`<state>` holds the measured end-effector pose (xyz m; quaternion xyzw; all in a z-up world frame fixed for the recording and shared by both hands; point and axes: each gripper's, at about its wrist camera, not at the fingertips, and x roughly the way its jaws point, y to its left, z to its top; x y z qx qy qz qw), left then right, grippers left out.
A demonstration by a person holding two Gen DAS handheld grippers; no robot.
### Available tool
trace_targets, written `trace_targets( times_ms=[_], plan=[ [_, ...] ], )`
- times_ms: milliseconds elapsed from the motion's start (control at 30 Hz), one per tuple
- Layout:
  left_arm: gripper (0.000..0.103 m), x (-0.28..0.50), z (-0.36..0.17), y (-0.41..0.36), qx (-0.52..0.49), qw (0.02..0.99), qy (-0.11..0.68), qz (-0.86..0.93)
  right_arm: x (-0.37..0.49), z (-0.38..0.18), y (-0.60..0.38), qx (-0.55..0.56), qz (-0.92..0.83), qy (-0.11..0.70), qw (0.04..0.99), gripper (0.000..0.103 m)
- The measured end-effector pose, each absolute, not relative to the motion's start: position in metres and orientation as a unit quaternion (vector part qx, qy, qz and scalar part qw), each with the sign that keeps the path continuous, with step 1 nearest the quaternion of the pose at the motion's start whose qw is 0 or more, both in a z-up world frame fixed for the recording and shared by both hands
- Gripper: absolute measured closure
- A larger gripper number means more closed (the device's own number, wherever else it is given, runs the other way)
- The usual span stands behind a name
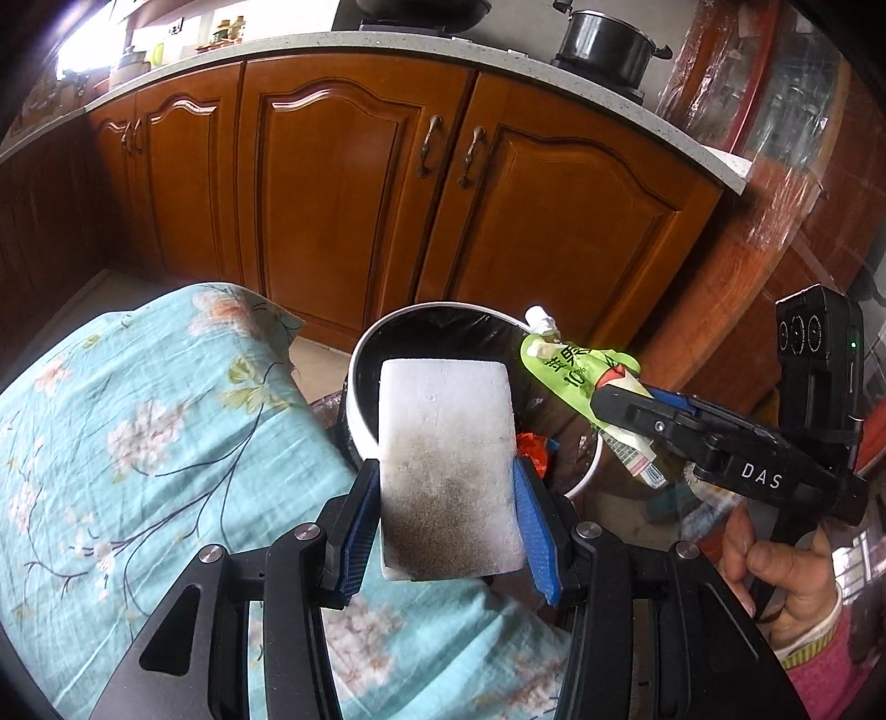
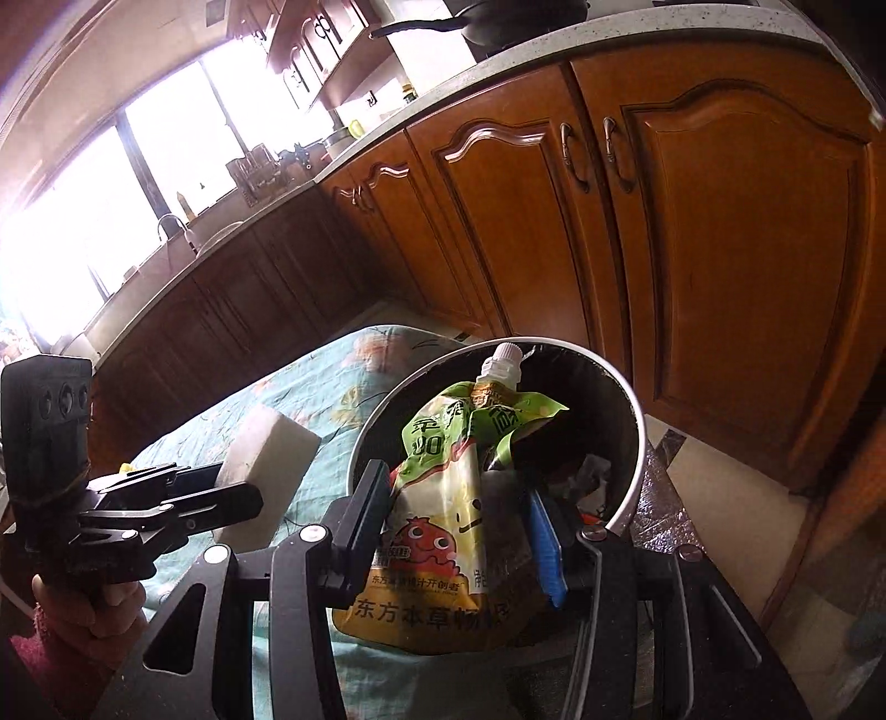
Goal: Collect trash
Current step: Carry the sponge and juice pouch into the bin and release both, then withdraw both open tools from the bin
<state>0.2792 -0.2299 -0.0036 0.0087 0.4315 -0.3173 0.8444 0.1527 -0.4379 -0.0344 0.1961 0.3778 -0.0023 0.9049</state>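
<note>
My left gripper (image 1: 443, 487) is shut on a white foam block (image 1: 448, 459) with a dirty grey lower half. It holds the block over the near rim of a round white trash bin (image 1: 360, 354) lined with a black bag. My right gripper (image 2: 454, 515) is shut on a green and yellow drink pouch (image 2: 443, 531) with a white spout, held above the bin (image 2: 637, 437). In the left wrist view the pouch (image 1: 576, 365) and the right gripper (image 1: 653, 421) hang at the bin's right edge. From the right wrist the foam block (image 2: 266, 465) shows at the left in the left gripper (image 2: 243, 498).
A table under a turquoise floral cloth (image 1: 138, 443) lies to the left of the bin. Brown wooden kitchen cabinets (image 1: 343, 194) with a pale countertop stand behind it. A black pot (image 1: 603, 44) sits on the counter. Some orange scraps (image 1: 531, 448) lie inside the bin.
</note>
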Motion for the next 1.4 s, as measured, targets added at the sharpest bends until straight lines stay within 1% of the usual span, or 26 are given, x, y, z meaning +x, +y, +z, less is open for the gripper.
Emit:
trace_targets(
  times_ms=[367, 733, 833, 967, 1000, 1033, 1067, 1167, 1267, 1333, 1400],
  plan=[
    [0.057, 0.314, -0.019, -0.28, 0.047, 0.836, 0.447, -0.316, 0.169, -0.046, -0.46, 0.204, -0.01, 0.39, 0.898, 0.055],
    [0.056, 0.334, -0.037, -0.301, 0.059, 0.827, 0.466, -0.307, 0.184, -0.056, -0.466, 0.203, -0.007, 0.407, 0.891, 0.054],
    [0.054, 0.339, -0.04, -0.305, 0.057, 0.825, 0.474, -0.304, 0.187, -0.058, -0.467, 0.203, -0.008, 0.41, 0.889, 0.054],
    [0.05, 0.34, -0.039, -0.304, 0.045, 0.827, 0.475, -0.299, 0.19, -0.062, -0.473, 0.212, -0.004, 0.416, 0.884, 0.048],
    [0.046, 0.339, -0.038, -0.301, 0.041, 0.828, 0.474, -0.298, 0.19, -0.063, -0.474, 0.215, -0.004, 0.415, 0.884, 0.048],
    [0.044, 0.339, -0.037, -0.299, 0.037, 0.829, 0.472, -0.298, 0.189, -0.064, -0.475, 0.221, -0.004, 0.414, 0.883, 0.048],
    [0.043, 0.337, -0.035, -0.296, 0.032, 0.831, 0.468, -0.299, 0.189, -0.064, -0.477, 0.224, -0.005, 0.413, 0.882, 0.045],
    [0.042, 0.332, -0.029, -0.29, 0.019, 0.837, 0.458, -0.299, 0.183, -0.061, -0.478, 0.229, -0.011, 0.404, 0.886, 0.042],
    [0.042, 0.326, -0.024, -0.279, 0.004, 0.843, 0.448, -0.297, 0.176, -0.057, -0.478, 0.235, -0.02, 0.393, 0.889, 0.042],
    [0.042, 0.318, -0.022, -0.269, -0.01, 0.847, 0.443, -0.294, 0.169, -0.053, -0.478, 0.24, -0.023, 0.382, 0.892, 0.04],
    [0.042, 0.309, -0.023, -0.257, -0.023, 0.85, 0.438, -0.291, 0.162, -0.049, -0.476, 0.247, -0.027, 0.372, 0.894, 0.034]
  ],
)
